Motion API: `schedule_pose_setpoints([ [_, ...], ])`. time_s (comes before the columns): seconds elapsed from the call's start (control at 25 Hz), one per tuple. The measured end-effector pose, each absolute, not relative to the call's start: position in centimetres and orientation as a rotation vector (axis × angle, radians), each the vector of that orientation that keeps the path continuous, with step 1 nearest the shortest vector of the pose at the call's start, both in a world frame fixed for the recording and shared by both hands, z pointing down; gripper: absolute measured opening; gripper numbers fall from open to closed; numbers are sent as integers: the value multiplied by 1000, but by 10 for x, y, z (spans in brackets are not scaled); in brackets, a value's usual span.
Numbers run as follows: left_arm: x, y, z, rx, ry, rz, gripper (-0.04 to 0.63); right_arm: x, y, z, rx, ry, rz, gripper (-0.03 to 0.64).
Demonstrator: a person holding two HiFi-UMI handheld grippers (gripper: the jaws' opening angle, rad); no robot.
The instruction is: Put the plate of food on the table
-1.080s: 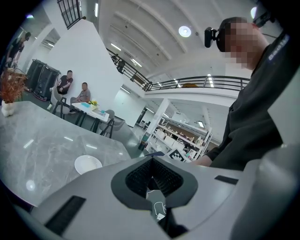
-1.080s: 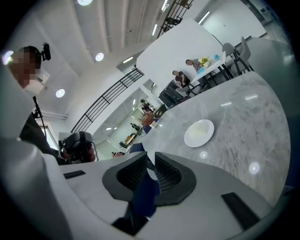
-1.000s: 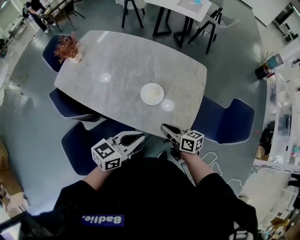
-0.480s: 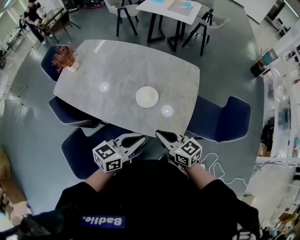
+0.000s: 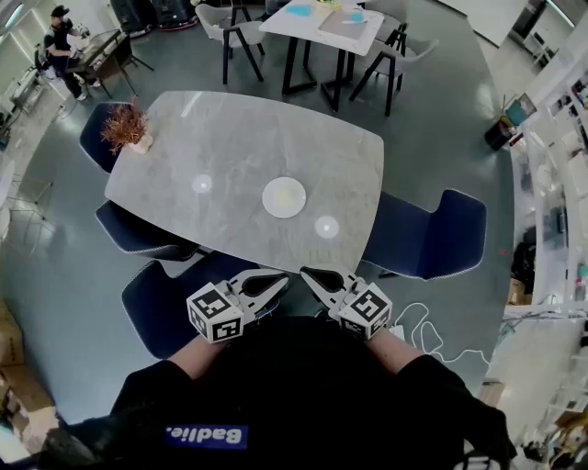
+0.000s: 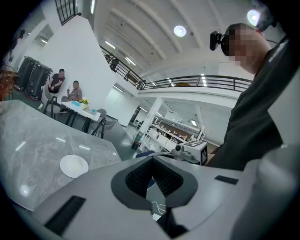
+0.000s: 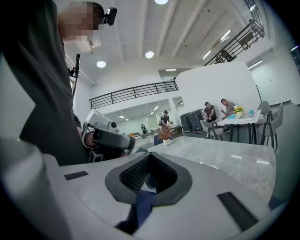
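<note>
A white round plate (image 5: 284, 197) lies on the grey marble table (image 5: 230, 138), near its front edge; what is on it is too small to tell. The same plate (image 6: 74, 165) shows at the lower left of the left gripper view. Both grippers are held close to my body, short of the table and well apart from the plate. My left gripper (image 5: 281, 281) (image 6: 151, 160) is shut with nothing in it. My right gripper (image 5: 306, 273) (image 7: 150, 157) is shut and empty too, and its tips almost meet the left one's.
A small potted dried plant (image 5: 127, 124) stands at the table's far left corner. Dark blue chairs (image 5: 432, 234) (image 5: 161, 294) ring the table. Behind it is a white table (image 5: 322, 23) with chairs. A white cable (image 5: 418, 330) lies on the floor at the right.
I have drawn back from the table, so table and plate look smaller and farther. Both grippers have come in toward each other. The plate has stayed where it was.
</note>
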State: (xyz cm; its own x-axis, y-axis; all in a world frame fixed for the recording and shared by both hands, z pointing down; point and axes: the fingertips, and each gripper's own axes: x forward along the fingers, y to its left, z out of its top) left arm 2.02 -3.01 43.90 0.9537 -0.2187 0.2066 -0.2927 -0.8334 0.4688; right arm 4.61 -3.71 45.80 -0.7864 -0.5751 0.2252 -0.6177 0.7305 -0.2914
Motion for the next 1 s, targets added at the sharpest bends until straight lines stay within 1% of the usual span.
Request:
schedule_pose_setpoints([
  [1.0,26,-24,438,2601,-350,177,6,48,-32,467,966,-2766,555,11],
])
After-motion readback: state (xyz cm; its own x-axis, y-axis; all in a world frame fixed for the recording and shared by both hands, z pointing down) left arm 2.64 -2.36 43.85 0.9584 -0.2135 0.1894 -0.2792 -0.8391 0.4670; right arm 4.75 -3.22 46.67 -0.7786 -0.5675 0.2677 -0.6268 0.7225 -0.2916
